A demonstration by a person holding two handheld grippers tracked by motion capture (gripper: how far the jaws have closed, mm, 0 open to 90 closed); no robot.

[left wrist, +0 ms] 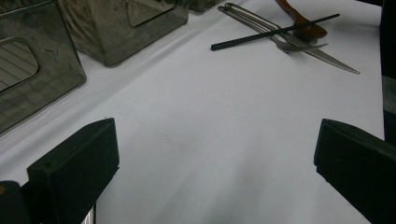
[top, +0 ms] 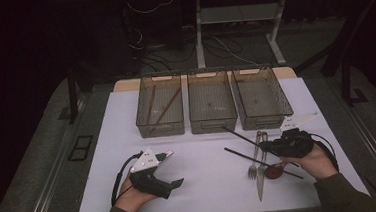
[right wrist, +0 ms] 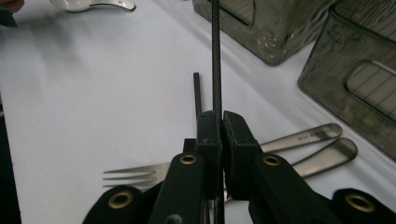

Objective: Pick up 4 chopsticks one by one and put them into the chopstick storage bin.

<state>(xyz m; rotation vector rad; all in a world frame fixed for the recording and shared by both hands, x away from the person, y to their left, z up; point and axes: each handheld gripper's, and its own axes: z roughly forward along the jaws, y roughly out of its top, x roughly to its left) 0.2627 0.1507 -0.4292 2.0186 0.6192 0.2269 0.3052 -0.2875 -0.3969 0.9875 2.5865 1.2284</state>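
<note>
Now: right tongs [right wrist: 219, 122] clamp chopstick [right wrist: 216, 56], end cropped | left tongs [left wrist: 215, 154] wide, empty.

Both grippers are black: the left gripper [top: 174, 168] carries a pale grey three-cornered plate, the right gripper [right wrist: 221, 122] shows brass-coloured rivets (four in its own view). Black cables trail back; sleeves are olive green.
</note>
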